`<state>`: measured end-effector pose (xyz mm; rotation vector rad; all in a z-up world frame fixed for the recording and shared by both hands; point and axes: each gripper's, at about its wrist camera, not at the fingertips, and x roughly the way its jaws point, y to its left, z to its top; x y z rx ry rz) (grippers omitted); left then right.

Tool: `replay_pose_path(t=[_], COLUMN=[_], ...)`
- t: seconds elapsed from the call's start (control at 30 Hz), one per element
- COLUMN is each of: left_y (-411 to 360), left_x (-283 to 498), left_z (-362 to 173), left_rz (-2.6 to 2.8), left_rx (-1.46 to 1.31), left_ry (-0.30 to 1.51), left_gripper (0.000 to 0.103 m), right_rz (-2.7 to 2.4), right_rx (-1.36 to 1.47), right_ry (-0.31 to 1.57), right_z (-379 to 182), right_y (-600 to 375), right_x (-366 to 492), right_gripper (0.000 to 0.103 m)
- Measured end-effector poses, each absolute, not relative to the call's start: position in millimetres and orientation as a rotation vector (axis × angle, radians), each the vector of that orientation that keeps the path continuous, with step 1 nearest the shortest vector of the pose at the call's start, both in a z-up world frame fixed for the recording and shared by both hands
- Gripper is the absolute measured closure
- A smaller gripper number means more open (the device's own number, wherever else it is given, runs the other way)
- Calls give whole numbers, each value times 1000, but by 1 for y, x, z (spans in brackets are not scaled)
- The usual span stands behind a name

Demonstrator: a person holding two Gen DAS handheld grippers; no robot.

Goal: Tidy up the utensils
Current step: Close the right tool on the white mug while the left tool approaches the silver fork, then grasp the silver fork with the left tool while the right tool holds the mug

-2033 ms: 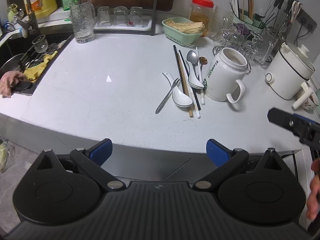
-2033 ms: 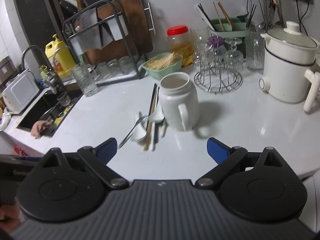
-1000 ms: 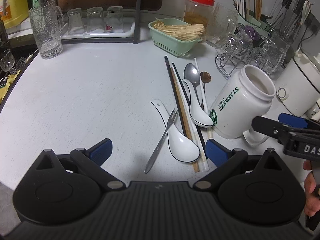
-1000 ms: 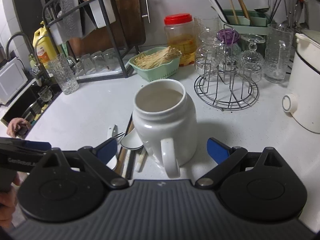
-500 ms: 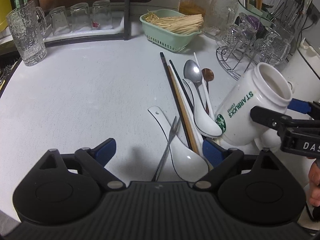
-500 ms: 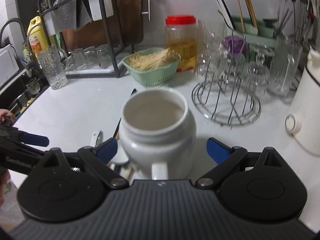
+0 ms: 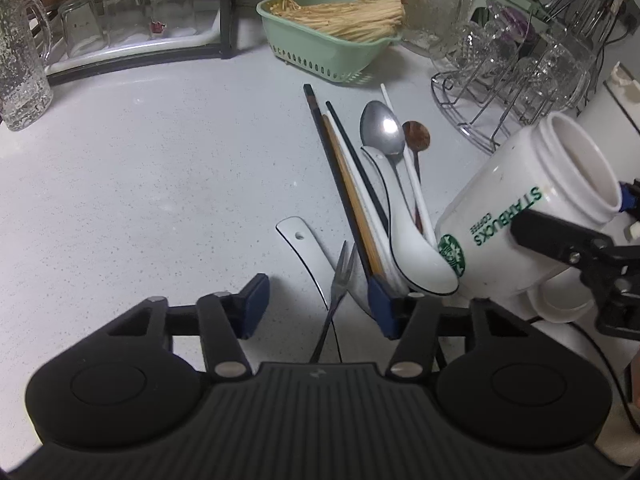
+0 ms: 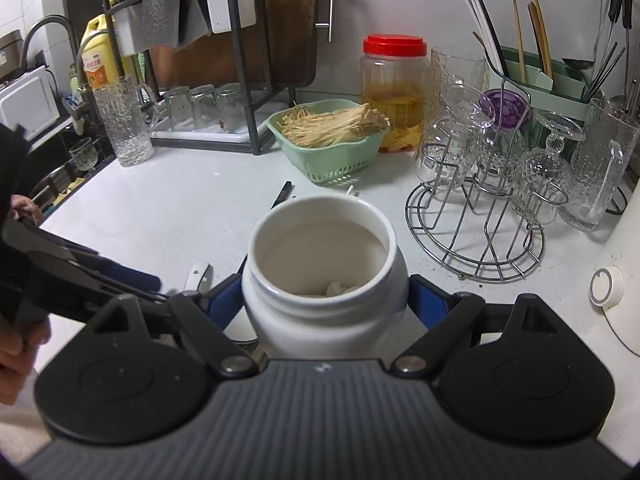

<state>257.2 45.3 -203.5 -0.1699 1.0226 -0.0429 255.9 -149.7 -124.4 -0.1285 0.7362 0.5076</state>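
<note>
Right hand-held gripper (image 8: 325,300): blue pads clamped on both sides of the white Starbucks mug (image 8: 320,276), just under its rim. From the left wrist view the mug (image 7: 516,224) is tilted, mouth pointing up and to the right, handle low on the right side. The right gripper's black finger crosses the mug body there.

Left hand-held gripper (image 7: 318,306): jaws closing, pads apart, nothing pressed. A metal fork (image 7: 338,280) lies between the pads, tines pointing away from the camera. The right pad sits at the near ends of the chopsticks.

Utensils sit in a loose pile on the white desk (image 7: 140,184), just left of the mug:
- white ceramic spoon (image 7: 416,252), bowl touching the mug's base
- second white ceramic spoon (image 7: 304,244) under the fork, handle end with a hole pointing away
- dark, wooden and white chopsticks (image 7: 348,192) lying parallel, running away from the gripper
- steel spoon (image 7: 382,128) and small brown spoon (image 7: 416,136) at the far end

Behind the pile: green basket (image 7: 320,52) of enoki mushrooms, wire glass rack (image 7: 500,96) to the right, upturned glasses (image 7: 120,12) on a tray to the left.

Right wrist view: a hand (image 8: 16,344) at the left edge holds the left gripper.
</note>
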Motion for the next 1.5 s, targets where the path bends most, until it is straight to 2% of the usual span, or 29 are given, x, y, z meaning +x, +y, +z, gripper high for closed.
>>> replay_pose_path(t=[0.07, 0.2, 0.3, 0.4, 0.57, 0.7, 0.93, 1.1, 1.5], left_y=[44, 45, 41, 36, 32, 36, 42, 42, 49], left_x=[259, 263, 262, 259, 259, 260, 258, 256, 261], left_z=[-204, -203, -201, -199, -198, -197, -192, -184, -193], left_rz=[-35, -44, -42, -61, -56, -52, -75, -99, -96], left_rx=[-161, -192, -180, -181, -163, -163, -169, -180, -229], left_ry=[1000, 1012, 1033, 1064, 1083, 1090, 1080, 1049, 1043], left_gripper=[48, 63, 65, 72, 74, 85, 86, 92, 95], right_rz=[517, 525, 525, 522, 512, 510, 499, 495, 490], right_rx=[-131, -135, -136, -135, -133, -132, -129, -127, -126], right_ry=[730, 737, 742, 740, 742, 747, 746, 744, 742], right_z=[-125, -125, -124, -125, -125, -124, -125, -125, -125], right_y=[-150, -149, -148, -148, -146, -146, -145, -144, -143], right_x=[257, 261, 262, 263, 264, 264, 264, 265, 266], right_gripper=[13, 13, 13, 13, 13, 13, 13, 13, 13])
